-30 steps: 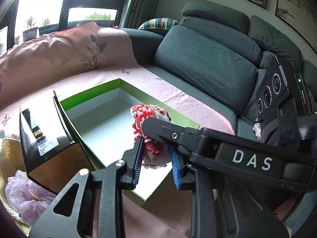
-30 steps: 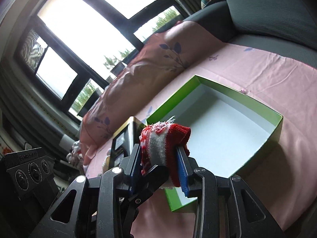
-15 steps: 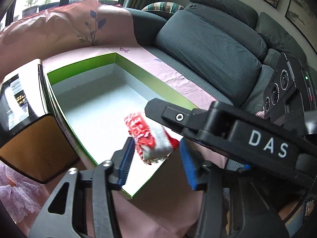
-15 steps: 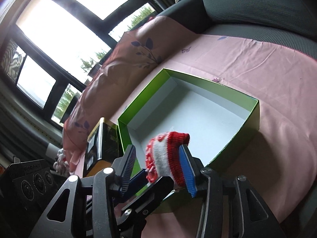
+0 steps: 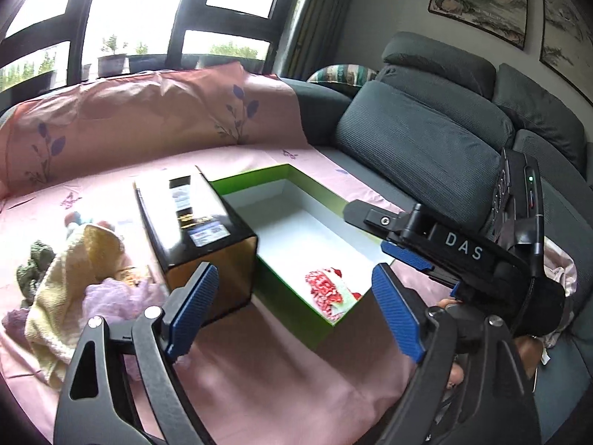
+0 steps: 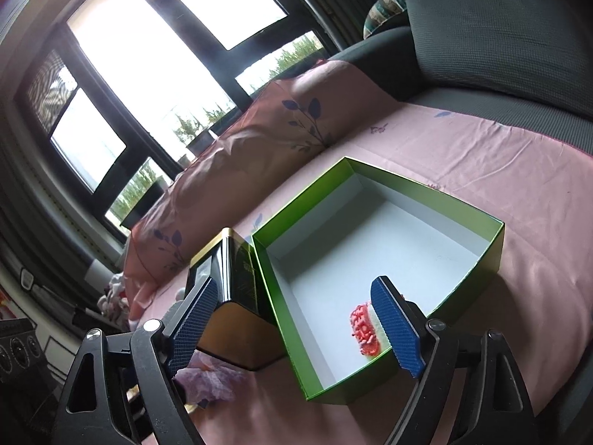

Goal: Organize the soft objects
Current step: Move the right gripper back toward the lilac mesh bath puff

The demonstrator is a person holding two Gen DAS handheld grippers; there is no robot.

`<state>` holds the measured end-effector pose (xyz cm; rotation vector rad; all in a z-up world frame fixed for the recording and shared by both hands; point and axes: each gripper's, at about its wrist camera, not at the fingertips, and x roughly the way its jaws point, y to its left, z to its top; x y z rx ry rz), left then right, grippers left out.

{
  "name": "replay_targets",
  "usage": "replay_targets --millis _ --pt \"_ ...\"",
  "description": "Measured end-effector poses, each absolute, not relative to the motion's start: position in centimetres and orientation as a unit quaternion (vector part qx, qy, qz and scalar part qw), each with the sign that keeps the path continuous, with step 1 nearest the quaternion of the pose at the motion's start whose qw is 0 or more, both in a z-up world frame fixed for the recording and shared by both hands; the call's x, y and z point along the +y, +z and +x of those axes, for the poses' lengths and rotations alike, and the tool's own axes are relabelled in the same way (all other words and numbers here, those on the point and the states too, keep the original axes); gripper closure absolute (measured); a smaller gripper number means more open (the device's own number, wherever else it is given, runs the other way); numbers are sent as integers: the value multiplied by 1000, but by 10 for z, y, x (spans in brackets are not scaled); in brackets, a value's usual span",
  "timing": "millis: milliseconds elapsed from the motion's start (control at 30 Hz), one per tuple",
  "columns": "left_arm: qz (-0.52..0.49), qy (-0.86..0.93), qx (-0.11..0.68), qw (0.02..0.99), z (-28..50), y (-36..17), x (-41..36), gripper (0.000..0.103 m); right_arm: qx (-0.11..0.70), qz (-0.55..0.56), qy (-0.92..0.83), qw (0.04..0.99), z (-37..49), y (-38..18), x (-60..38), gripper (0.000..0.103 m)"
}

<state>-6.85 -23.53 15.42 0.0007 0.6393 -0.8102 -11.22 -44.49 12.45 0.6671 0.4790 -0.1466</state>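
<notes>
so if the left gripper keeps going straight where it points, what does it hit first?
Probably the green box, near the corner where the red-and-white knit piece lies; depth is unclear. The left gripper's jaws are opening, nothing between them.

Ahead of both sets of jaws, the sock (image 5: 331, 289) lies in the box's (image 6: 478, 267) near corner. The tin (image 5: 202, 233) touches the box's left side; the cloths (image 5: 66, 282) lie further left, on the sheet (image 5: 267, 378).

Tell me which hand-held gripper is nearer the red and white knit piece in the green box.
Right. The right hand-held gripper hangs just above the knit piece; the left hand-held gripper sits back outside the green box.
</notes>
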Motion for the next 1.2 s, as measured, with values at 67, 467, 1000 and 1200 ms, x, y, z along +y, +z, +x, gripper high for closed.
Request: replay_targets --millis 67,467,1000,1200 --pt "-5 -363 301 882 -68 156 -215 17 231 316 -68 918 -110 127 -438 17" --pt "-63 -221 309 923 -67 144 -95 11 220 270 -27 937 -100 140 -386 9" --pt "-78 -78 340 934 -39 90 -17 8 260 202 11 944 -71 130 -310 9" --pt "-101 -63 345 931 -36 88 4 8 283 181 18 942 -58 121 -285 9"
